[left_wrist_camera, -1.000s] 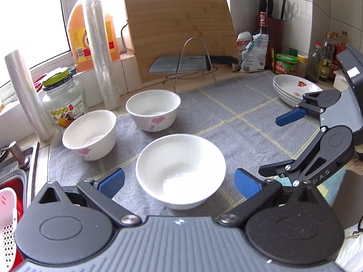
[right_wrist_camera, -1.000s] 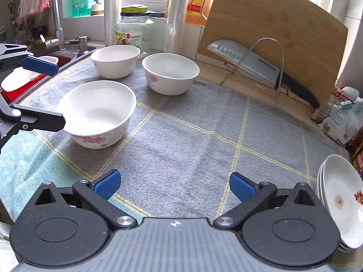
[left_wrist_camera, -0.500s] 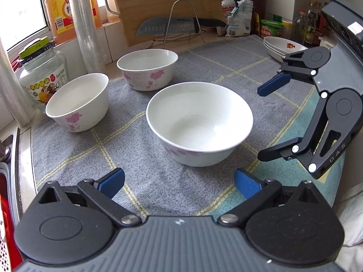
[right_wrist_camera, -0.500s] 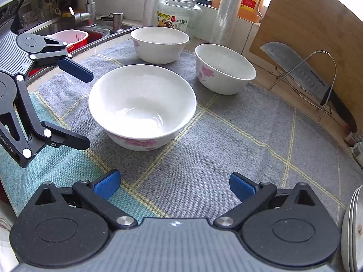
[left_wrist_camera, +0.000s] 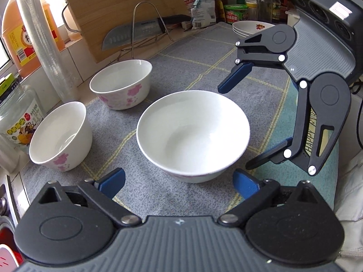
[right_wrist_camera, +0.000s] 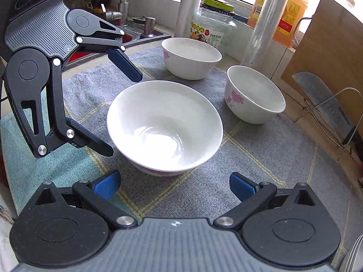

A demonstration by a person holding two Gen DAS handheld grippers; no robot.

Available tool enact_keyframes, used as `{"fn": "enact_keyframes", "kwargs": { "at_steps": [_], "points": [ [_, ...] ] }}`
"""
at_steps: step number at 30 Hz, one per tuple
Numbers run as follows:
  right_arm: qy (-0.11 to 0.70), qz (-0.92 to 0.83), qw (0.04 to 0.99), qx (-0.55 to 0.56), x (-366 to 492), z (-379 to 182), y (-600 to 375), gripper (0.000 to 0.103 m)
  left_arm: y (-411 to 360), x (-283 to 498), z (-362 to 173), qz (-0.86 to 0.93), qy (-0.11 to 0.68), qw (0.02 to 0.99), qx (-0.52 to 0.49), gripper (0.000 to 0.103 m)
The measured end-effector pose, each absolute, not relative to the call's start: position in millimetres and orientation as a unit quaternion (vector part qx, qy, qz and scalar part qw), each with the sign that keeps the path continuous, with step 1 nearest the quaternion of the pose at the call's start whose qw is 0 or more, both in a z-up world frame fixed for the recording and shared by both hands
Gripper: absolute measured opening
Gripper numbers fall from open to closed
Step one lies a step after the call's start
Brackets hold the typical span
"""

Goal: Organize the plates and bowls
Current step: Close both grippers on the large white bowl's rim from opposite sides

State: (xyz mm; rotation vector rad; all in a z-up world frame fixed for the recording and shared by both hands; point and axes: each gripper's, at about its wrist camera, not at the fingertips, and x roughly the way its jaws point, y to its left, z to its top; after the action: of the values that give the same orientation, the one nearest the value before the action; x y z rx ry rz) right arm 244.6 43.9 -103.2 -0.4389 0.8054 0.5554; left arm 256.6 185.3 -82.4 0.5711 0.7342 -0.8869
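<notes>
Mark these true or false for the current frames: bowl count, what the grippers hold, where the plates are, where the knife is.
1. Three white bowls stand on the grey mat. True: the wide bowl, one small bowl and another.
2. The right gripper is clamped on the wide bowl. False: its jaws stand apart, short of the bowl.
3. The left gripper holds a small bowl. False: its jaws are closing but hold nothing; the wide bowl sits just ahead.
4. The plates are stacked at the mat's far corner. True.
5. The knife lies inside a bowl. False: it rests on a wire rack against the cutting board.
</notes>
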Motion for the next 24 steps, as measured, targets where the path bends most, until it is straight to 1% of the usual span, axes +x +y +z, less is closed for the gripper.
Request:
{"fn": "enact_keyframes", "kwargs": {
  "at_steps": [5,6,8,11,14,24],
  "points": [
    [0.375,0.28,0.854,-0.228,251.4,-100.1,46.1,0.103,180.2,259.2,-83.0,-0.431,0.33,0.788,0.29,0.098],
    [0.375,0.283,0.852,-0.23,252.9,-99.6,46.1,0.103,180.0,259.9,-83.3,-0.436,0.329,0.786,0.291,0.097],
    [0.375,0.288,0.849,-0.235,255.4,-98.7,45.9,0.101,179.4,261.7,-84.1,-0.442,0.331,0.78,0.294,0.091],
    [0.376,0.297,0.845,-0.239,258.2,-97.6,45.8,0.099,177.3,262.5,-83.9,-0.451,0.325,0.772,0.309,0.088],
    [0.376,0.308,0.841,-0.238,260.4,-95.9,46.5,0.096,176.0,262.7,-81.8,-0.461,0.321,0.766,0.313,0.087],
    [0.377,0.329,0.831,-0.244,261.0,-93.9,49.3,0.09,172.2,267.6,-79.9,-0.479,0.315,0.752,0.326,0.087]
  ]
}}
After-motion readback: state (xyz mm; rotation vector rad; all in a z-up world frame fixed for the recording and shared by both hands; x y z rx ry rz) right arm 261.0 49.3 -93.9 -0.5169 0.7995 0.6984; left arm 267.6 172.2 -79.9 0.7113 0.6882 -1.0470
